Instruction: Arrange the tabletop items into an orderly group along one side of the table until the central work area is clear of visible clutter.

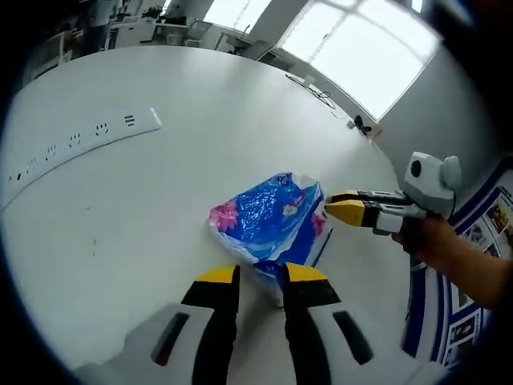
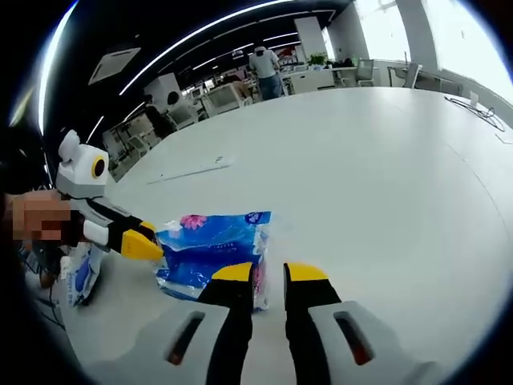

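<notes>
A blue plastic tissue pack with pink flowers lies on the round white table. In the left gripper view my left gripper has its jaws close together at the pack's near corner, with the plastic edge between them. My right gripper comes in from the right, its yellow tips pinched on the pack's far edge. In the right gripper view the tissue pack lies just ahead; my right gripper has the pack's right edge between its narrow jaws, and the left gripper meets the pack's left end.
A long white power strip lies on the table, also seen farther off as the power strip. A thin cable lies near the table's far edge. A person stands among desks in the background. A blue-white bag sits past the table edge.
</notes>
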